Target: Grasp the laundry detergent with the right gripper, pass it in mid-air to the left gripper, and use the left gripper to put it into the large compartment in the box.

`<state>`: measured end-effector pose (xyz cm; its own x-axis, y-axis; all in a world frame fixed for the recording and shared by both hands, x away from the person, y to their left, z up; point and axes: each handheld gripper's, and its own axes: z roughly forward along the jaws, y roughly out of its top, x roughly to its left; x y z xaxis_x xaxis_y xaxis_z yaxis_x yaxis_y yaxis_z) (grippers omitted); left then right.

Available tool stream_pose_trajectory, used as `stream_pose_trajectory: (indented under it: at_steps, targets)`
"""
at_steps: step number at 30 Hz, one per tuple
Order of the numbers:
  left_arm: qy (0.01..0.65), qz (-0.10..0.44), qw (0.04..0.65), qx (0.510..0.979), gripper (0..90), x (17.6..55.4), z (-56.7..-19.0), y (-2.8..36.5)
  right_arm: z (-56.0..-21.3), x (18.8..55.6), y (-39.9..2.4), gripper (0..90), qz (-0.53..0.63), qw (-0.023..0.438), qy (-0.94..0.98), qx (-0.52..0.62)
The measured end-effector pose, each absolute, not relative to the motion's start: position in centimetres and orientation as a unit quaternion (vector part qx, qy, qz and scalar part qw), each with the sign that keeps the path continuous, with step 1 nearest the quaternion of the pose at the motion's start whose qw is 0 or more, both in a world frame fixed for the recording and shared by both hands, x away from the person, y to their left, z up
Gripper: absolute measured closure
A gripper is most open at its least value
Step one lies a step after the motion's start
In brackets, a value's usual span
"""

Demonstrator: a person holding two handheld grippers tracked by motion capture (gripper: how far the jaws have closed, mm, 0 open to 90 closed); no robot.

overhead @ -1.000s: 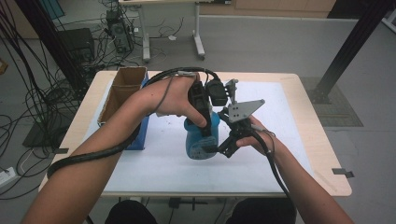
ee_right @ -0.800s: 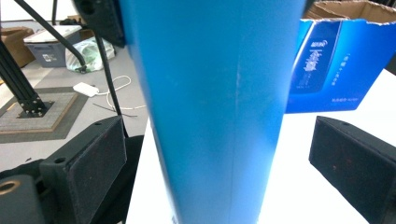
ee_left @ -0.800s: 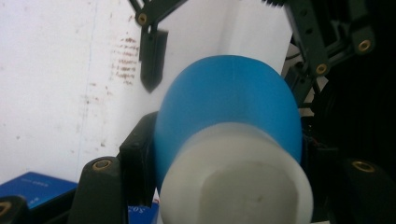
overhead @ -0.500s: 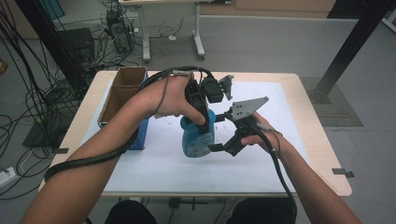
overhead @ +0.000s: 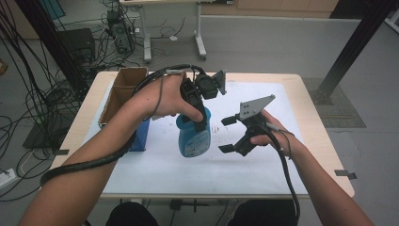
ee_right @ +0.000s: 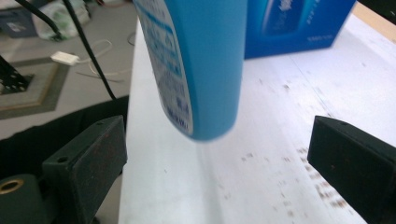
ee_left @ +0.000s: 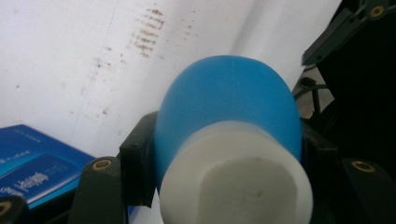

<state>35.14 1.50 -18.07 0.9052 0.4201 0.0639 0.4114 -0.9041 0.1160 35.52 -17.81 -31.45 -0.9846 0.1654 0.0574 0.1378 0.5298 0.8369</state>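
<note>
The left gripper (overhead: 201, 123) pinched the bottle (overhead: 193, 138) near its white cap, lifted over the table's (overhead: 301, 141) middle. The right gripper (overhead: 227, 134) stood spread beside it; the bottle's handover looked undone.

Both forearms are bare, with no sleeves showing, and dark clothing covers the person's lap at the bottom of the high view. The left gripper (overhead: 200, 120) is a black, blocky device with a round black part and a grey plate on top; a thick black ribbed cable trails from it along the forearm. In its own view its matte black jaws carry brass-coloured screw inserts. The right gripper (overhead: 228, 134) is black too, topped by a grey three-cornered plate dotted with small holes, with a thinner black cable running back. Its square black pads (ee_right: 88, 161) show faint reddish specks.
</note>
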Motion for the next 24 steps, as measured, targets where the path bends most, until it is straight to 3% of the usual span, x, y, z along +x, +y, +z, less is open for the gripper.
stream_pose_trajectory:
  at_steps: [24]
  targets:
    - [0.307, 0.054, 0.050, 0.949, 37.8, 36.1, -16.2, 4.5, -30.9, 36.9, -23.2, 4.8, 0.366, 0.036, 0.914, 0.171]
